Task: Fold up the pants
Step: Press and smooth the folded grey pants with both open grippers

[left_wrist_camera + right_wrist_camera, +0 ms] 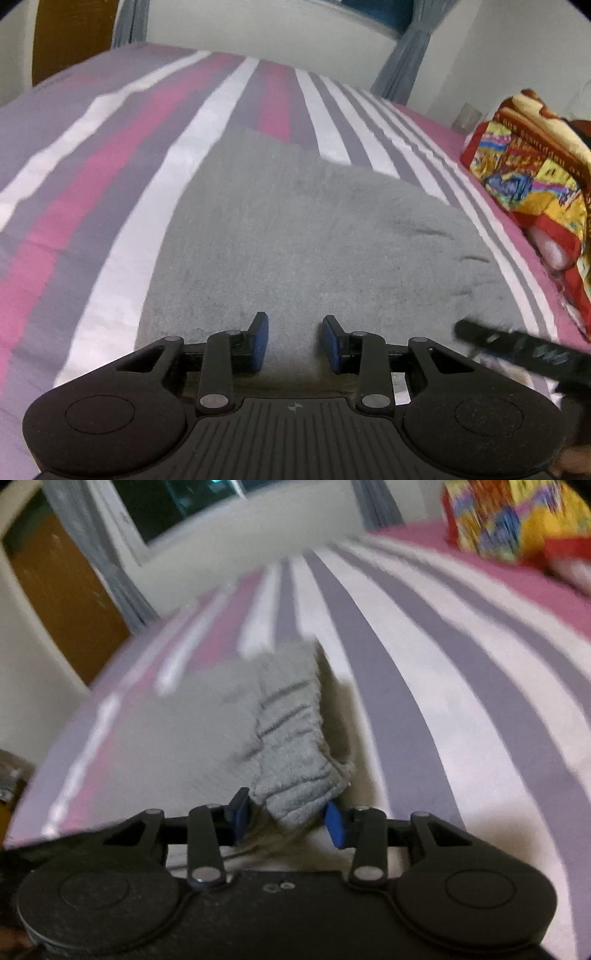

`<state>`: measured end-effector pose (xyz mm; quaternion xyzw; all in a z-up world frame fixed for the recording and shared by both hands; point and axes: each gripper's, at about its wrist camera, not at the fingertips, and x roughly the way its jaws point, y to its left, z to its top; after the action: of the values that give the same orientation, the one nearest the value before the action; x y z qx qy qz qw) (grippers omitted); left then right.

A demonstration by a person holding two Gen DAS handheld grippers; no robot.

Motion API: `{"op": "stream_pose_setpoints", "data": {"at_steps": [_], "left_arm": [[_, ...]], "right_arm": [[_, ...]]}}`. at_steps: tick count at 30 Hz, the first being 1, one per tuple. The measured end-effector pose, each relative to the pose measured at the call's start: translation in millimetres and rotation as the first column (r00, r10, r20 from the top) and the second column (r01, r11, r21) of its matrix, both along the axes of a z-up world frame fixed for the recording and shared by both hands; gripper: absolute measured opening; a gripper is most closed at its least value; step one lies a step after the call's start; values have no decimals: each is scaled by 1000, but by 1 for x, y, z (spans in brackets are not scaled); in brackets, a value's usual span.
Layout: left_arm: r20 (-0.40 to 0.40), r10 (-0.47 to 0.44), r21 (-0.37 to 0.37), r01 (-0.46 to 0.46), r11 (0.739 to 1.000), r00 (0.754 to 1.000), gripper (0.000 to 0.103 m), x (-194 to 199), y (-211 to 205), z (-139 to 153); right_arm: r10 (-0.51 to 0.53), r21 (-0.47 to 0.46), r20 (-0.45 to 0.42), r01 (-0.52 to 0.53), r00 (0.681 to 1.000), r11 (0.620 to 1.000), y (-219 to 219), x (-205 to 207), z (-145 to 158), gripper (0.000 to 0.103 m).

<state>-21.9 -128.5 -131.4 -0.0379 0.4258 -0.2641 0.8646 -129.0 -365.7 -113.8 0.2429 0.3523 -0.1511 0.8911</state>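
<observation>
Grey fleece pants (pixel 295 240) lie spread on the striped bed. In the left wrist view my left gripper (pixel 295 343) sits at their near edge, and the grey cloth fills the narrow gap between its blue pads. In the right wrist view my right gripper (pixel 286 818) holds a ribbed, bunched corner of the pants (pixel 291 738) between its pads. That corner is lifted off the sheet and casts a shadow. A blurred black part of the right tool (pixel 517 350) reaches in low on the right of the left wrist view.
The bed sheet (pixel 110 166) has pink, white and purple stripes. A bright red and yellow blanket (pixel 528 173) is heaped at the bed's right side. Beyond the bed stand a white wall (pixel 258 29), grey curtains (pixel 402 62) and a brown door (pixel 62 602).
</observation>
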Motion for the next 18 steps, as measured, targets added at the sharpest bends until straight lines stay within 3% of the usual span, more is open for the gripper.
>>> {"op": "stream_pose_setpoints", "data": {"at_steps": [2,6,9,12,18], "left_arm": [[24,-10,26,10,1000,1000,33,-5,-3,-2],[9,7,9,-7,1000,1000,33,-5,1,1],[8,23,-1,-23,1000,1000,33,-4,4,6],[29,38,-13,-38,999,999,33,-3,2,13],[9,42,30,-42,999,999,33,5,-2,5]], "right_arm": [[-4,3,2,4,1000,1000,-2,0,-8,44],[3,-60,34,-1,999,998,2,-4,15,57],[-7,-129,86,18,996,992,4,-10,34,57],[54,-199,105,-33,993,979,12,2,49,52],[186,-279,58,-163,981,946,30,40,48,47]]}}
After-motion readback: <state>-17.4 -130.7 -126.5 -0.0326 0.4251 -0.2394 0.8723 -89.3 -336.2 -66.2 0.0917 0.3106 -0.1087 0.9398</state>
